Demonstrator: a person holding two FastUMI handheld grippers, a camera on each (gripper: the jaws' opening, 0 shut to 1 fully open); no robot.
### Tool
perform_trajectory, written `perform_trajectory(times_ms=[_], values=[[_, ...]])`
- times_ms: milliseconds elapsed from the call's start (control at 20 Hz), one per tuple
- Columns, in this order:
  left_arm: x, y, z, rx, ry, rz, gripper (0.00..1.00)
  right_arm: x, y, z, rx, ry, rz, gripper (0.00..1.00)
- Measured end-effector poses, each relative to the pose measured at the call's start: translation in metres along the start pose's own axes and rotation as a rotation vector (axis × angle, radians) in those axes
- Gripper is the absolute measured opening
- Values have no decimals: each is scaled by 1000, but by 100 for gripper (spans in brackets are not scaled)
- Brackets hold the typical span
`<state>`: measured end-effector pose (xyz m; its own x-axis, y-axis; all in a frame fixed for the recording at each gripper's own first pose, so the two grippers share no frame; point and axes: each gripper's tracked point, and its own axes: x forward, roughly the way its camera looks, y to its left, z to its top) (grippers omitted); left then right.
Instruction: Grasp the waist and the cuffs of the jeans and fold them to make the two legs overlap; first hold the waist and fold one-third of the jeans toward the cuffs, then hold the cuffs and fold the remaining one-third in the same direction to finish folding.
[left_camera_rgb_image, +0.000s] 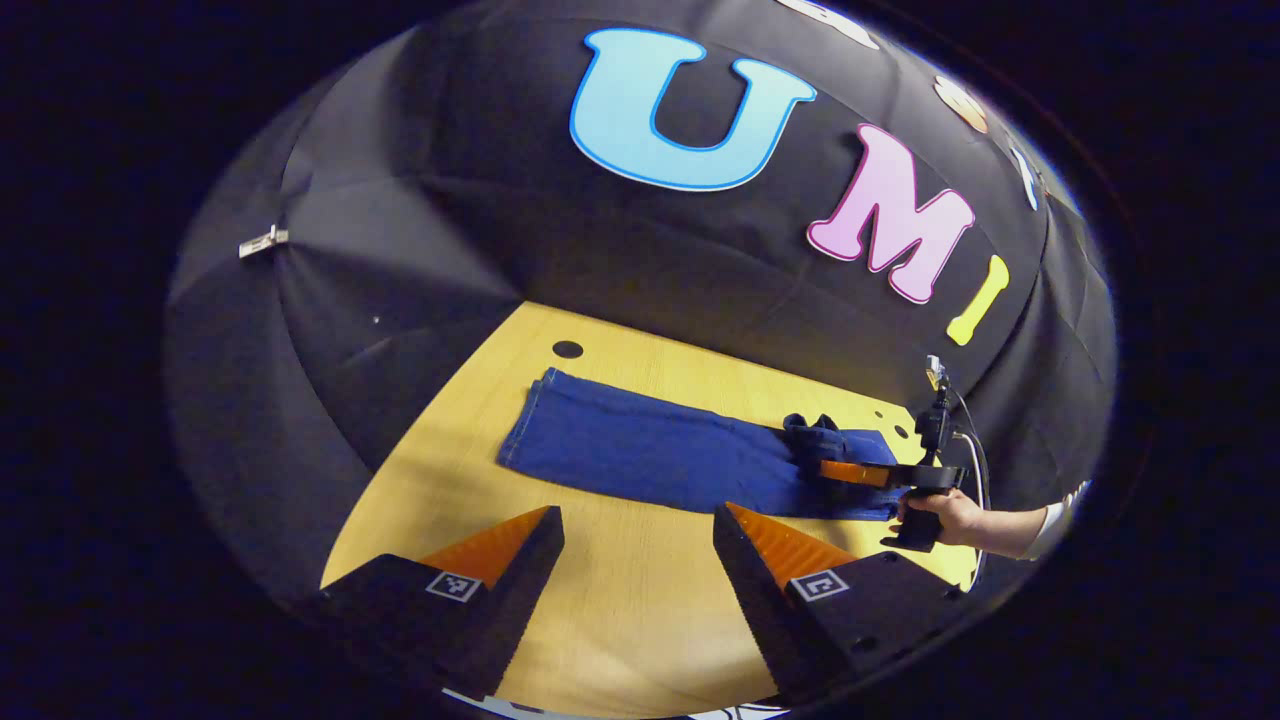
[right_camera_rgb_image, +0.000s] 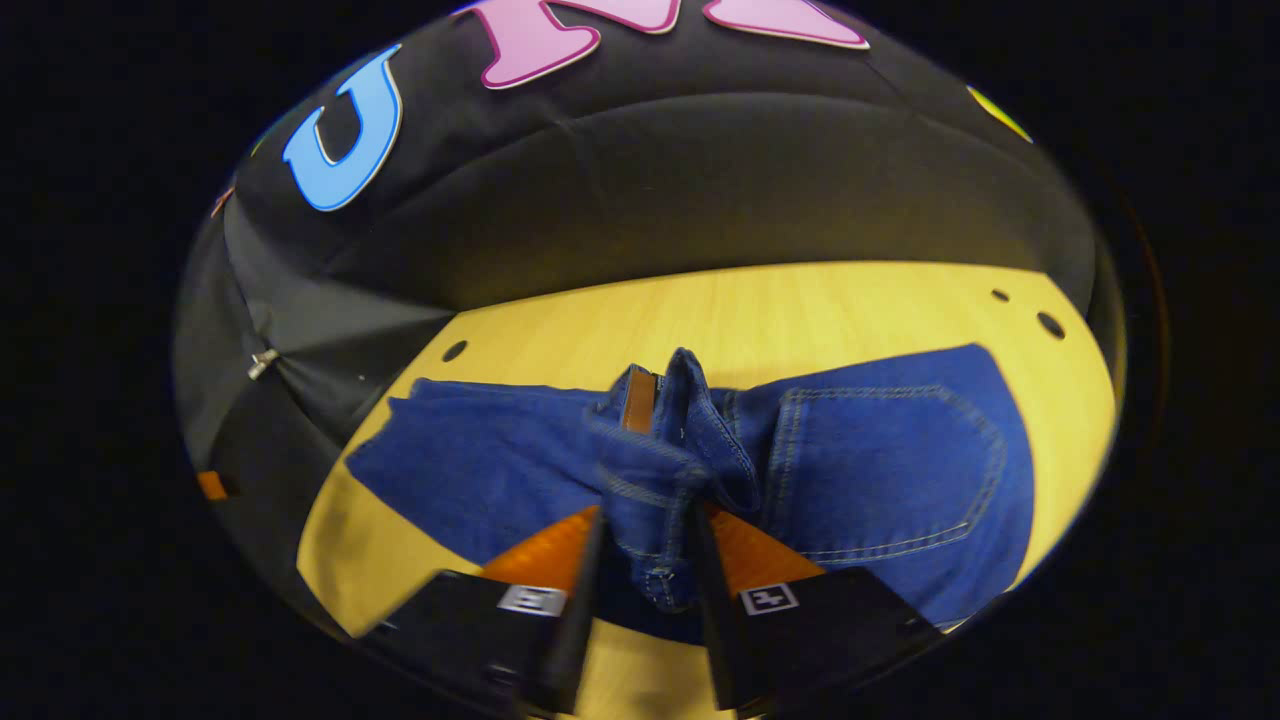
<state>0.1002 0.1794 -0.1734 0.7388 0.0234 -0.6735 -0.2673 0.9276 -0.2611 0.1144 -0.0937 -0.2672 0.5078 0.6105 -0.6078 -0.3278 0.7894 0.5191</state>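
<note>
In the right gripper view the right gripper (right_camera_rgb_image: 645, 560) is clamped on the jeans (right_camera_rgb_image: 880, 470): both fingers press a bunched fold of denim at the waist, which rises in a crumpled ridge just ahead of the tips, with a brown patch (right_camera_rgb_image: 638, 398) showing at its top. To one side of the ridge a back pocket (right_camera_rgb_image: 890, 470) lies flat; to the other the legs run off across the table (right_camera_rgb_image: 800, 300). In the left gripper view the left gripper (left_camera_rgb_image: 638, 540) hangs above bare wood with its fingers spread wide apart and nothing between them, near the long edge of the jeans (left_camera_rgb_image: 640, 450) but not touching them. From there the jeans lie stretched flat across the table (left_camera_rgb_image: 630, 610), the cuffs (left_camera_rgb_image: 525, 420) toward the far corner beside a round hole (left_camera_rgb_image: 567, 349), the waist at the other end. There the right gripper (left_camera_rgb_image: 835, 470) reaches in over the bunched waist, held by a hand (left_camera_rgb_image: 950, 515) with a pale sleeve (left_camera_rgb_image: 1060, 515) behind it.
</note>
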Motion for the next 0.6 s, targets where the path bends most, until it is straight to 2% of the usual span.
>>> perform_trajectory(times_ms=[100,150,250,350,500,600], values=[[25,9,-6,-53,54,3,96,-28,-2,19,33,17,74,91],[39,12,-3,-71,77,19,96,-51,-7,26,39,45,119,98],[67,22,8,-84,110,36,96,-119,9,19,6,66,183,100],[92,33,17,-43,173,53,96,-143,3,12,-23,37,202,98],[129,74,30,18,273,165,96,-202,-35,16,-21,-7,166,98],[159,93,42,-18,299,213,96,-229,-59,19,23,-37,134,97]])
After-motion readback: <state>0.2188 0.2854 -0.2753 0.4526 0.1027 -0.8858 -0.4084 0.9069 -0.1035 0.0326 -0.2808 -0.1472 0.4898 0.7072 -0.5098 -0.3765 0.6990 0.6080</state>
